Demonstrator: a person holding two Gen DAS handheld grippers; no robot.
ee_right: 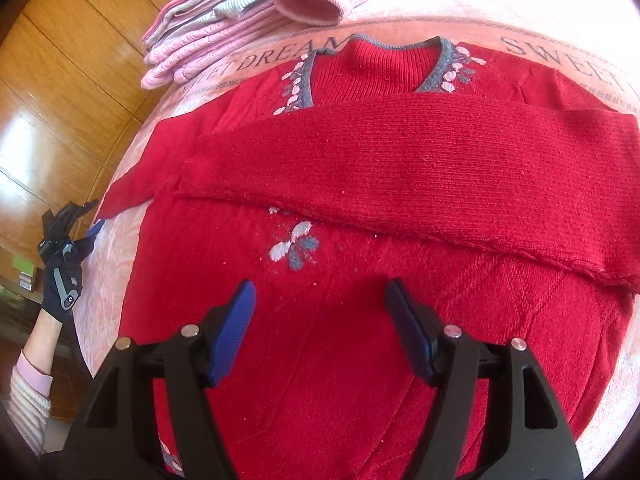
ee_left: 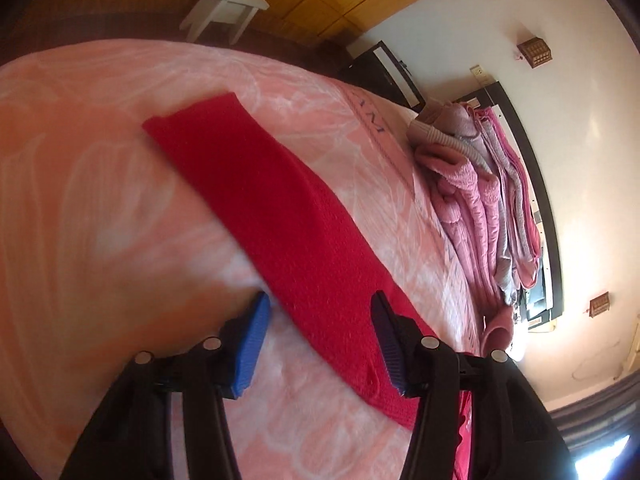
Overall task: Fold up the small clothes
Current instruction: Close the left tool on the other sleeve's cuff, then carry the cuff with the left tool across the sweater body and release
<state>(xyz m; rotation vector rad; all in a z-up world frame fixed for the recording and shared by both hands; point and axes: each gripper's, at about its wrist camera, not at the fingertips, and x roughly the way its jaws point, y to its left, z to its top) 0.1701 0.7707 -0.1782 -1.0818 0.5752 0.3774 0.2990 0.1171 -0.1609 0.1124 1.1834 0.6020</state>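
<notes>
Hovering released over the red sweater, the right claw grips nothing, one sleeve folded across the sweater's chest. The left claw (also spread wide) straddles the other sleeve, stretched flat on the pink bed. Beyond lies a pile of pink clothes.

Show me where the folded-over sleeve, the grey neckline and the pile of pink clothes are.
folded-over sleeve (ee_right: 400,168), right wrist view, middle of the sleeve lying across the chest.
grey neckline (ee_right: 434,76), right wrist view, on the grey band at one side of the V.
pile of pink clothes (ee_left: 480,200), left wrist view, middle of the stack.
</notes>
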